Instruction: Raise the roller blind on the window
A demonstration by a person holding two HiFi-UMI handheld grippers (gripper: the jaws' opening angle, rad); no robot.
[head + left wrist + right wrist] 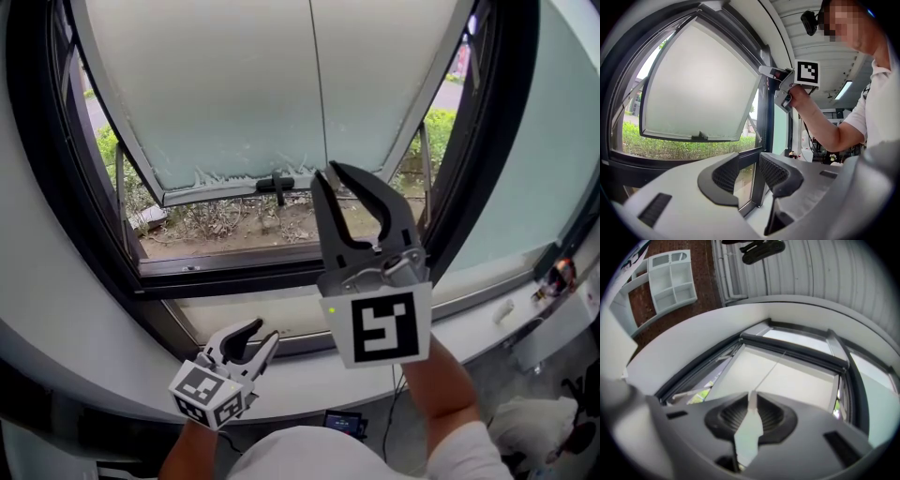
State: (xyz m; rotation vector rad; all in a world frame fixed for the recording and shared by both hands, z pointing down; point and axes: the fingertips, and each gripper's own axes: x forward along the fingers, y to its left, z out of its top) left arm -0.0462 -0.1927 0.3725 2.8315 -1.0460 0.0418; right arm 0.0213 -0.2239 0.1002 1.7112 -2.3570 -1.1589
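Your right hand-held gripper [328, 170] is raised, its curved black jaws pinched at the tips on the thin pale cord [314, 94]. The cord hangs straight in front of a matte, frosted sheet [216, 84] in the dark-framed window [37, 141]. Whether that sheet is glass or blind fabric, I cannot tell. Your left hand-held gripper [266, 330] sits low by the smooth white sill [478, 314], with its ribbed jaws apart and empty.

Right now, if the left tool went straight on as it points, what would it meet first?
Most likely the dark window frame post dead ahead between the open jaws of the left tool, with the lower glass pane just beside it. Depth is unclear.
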